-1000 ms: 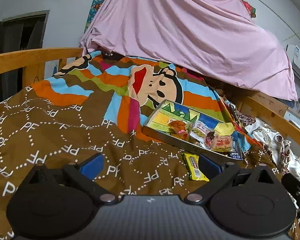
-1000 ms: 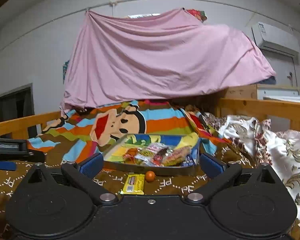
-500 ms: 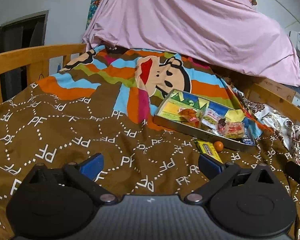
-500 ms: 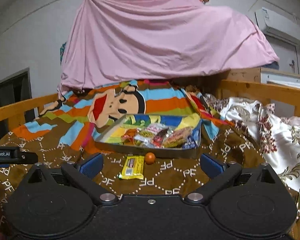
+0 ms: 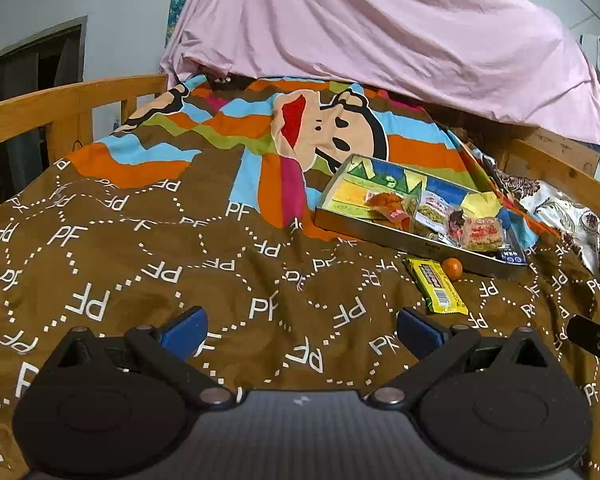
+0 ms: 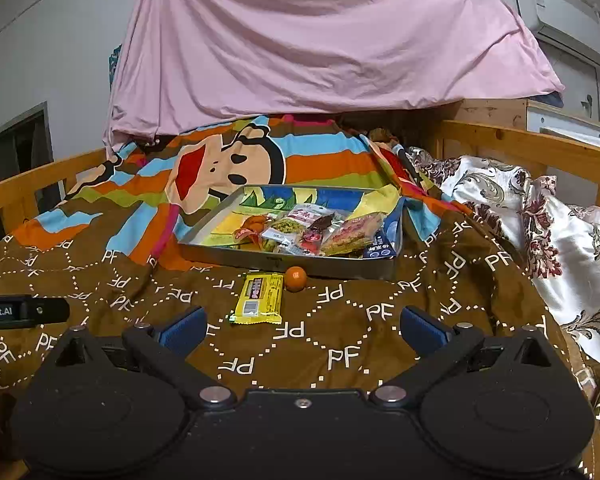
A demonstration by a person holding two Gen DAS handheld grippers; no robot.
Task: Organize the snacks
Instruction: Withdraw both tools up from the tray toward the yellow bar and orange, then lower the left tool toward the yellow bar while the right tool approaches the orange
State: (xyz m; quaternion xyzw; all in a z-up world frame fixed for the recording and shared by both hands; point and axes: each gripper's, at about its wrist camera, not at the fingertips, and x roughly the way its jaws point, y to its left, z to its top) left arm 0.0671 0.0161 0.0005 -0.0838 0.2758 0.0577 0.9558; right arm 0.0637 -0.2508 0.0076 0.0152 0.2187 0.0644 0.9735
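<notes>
Both tools (left [image 5: 300,330], right [image 6: 300,328]) gape above the yellow bar [image 6: 260,298].

Bar [image 6: 259,298] and ball [image 6: 295,278] before tray [image 6: 284,265] (snacks inside).

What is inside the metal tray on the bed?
The metal tray holds a pile of snack packets over a colourful printed bottom. Whatever lies under the pile is covered. A yellow bar and an orange ball lie outside.
</notes>
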